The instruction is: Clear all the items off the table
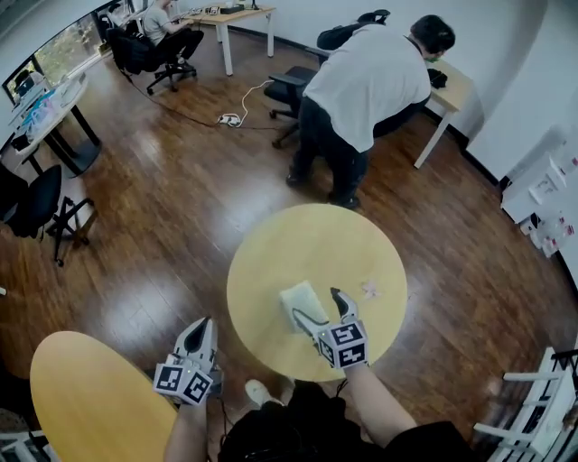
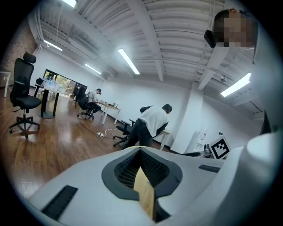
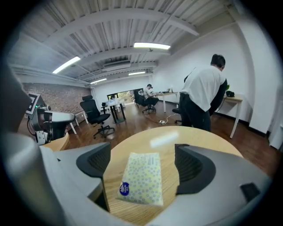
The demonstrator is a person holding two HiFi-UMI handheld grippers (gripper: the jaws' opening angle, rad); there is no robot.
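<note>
Nearest: left tongs point(image 1: 200, 327), held off the near edge of the round table point(image 1: 271, 244), over the floor point(image 1: 181, 207) beside a 2nd yellow table point(image 1: 81, 397). Its 2 jaws are pressed together at the tips. A thin tan sliver shows in the slit behind them; I cannot tell what it is.

Next: right tongs point(image 3: 143, 156), over the round table's near part. Jaws spread wide, 1 on each side of the tissue pack point(image 3: 140, 178), pads clear of it. The pack lies flat on the tabletop, pale yellow with a dotted print and a round blue label at the corner toward me.

Farther in and to the right: 1 small pale scrap point(image 1: 370, 289), apart from the pack.

Beyond the table: 1 person point(image 1: 366, 81) in a white top bends over a desk point(image 1: 452, 90). A power strip point(image 1: 228, 118) lies on the floor. Farthest: 1 seated person point(image 1: 164, 23).
</note>
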